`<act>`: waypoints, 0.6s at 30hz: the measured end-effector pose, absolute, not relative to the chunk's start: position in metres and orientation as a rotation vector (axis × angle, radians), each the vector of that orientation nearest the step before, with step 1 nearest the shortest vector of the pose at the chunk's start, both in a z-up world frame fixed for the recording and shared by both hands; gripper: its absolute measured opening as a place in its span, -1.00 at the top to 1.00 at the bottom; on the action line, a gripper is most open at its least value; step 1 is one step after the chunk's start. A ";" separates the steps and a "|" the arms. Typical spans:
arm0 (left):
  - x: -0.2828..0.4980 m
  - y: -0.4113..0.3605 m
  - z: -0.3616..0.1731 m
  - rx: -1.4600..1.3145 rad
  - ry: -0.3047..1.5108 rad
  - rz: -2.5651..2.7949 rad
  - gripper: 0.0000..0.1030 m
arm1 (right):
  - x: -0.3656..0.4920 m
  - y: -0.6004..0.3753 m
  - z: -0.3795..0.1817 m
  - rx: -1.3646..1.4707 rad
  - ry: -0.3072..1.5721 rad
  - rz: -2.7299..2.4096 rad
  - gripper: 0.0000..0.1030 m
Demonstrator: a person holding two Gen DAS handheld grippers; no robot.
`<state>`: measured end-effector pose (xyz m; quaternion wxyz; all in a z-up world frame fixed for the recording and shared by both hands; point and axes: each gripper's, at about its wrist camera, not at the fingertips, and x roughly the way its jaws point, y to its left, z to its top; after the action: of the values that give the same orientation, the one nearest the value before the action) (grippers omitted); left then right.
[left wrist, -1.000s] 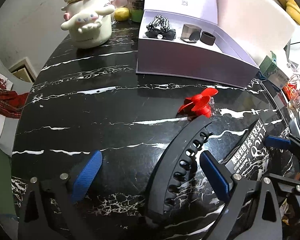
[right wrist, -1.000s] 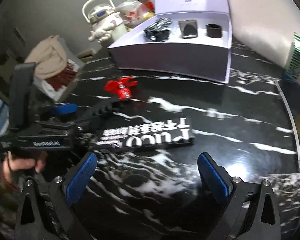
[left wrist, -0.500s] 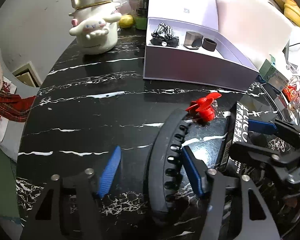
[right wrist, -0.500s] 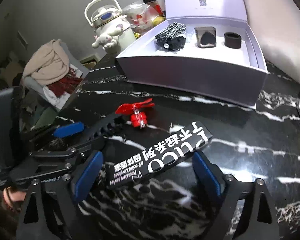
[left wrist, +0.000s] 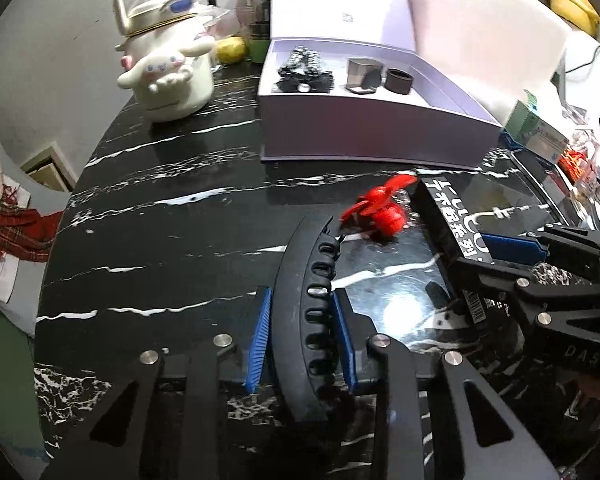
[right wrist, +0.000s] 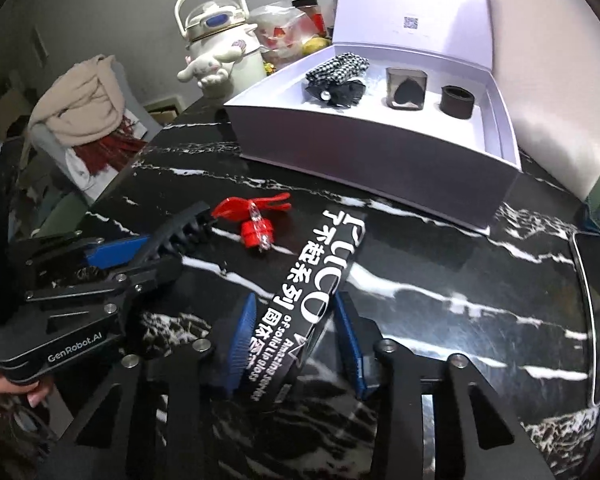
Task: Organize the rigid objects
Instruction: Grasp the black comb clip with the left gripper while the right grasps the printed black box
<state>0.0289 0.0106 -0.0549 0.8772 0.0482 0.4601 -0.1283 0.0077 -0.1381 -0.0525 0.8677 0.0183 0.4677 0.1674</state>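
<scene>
Black hair claw (left wrist: 306, 320) clamped in my left gripper (left wrist: 302, 338); right gripper (right wrist: 296, 340) seemingly pinches the box (right wrist: 312, 292), red clip (right wrist: 256, 220) ahead.

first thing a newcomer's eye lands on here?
Probably both grippers gripping at once: the left gripper has its blue fingers closed on a long black hair claw clip, and the right gripper clamps a black PUCO box with white lettering. Between them a small red clip lies on the black marble table, and behind it stands an open lavender gift box.
</scene>
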 end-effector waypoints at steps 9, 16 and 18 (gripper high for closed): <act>0.015 -0.016 -0.054 0.111 0.960 -0.357 0.41 | -0.019 -0.161 -0.051 -0.039 0.987 0.299 0.31; 0.010 -0.030 -0.055 0.167 0.938 -0.366 0.41 | -0.027 -0.176 -0.051 -0.005 0.976 0.291 0.11; 0.012 -0.029 -0.055 0.150 0.942 -0.360 0.41 | -0.026 -0.174 -0.051 0.002 0.972 0.302 -0.12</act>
<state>0.0119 -0.0291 -0.0554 0.8729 0.0720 0.4507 -0.1725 -0.0262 -0.1740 -0.0513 0.8733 0.0011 0.4652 0.1445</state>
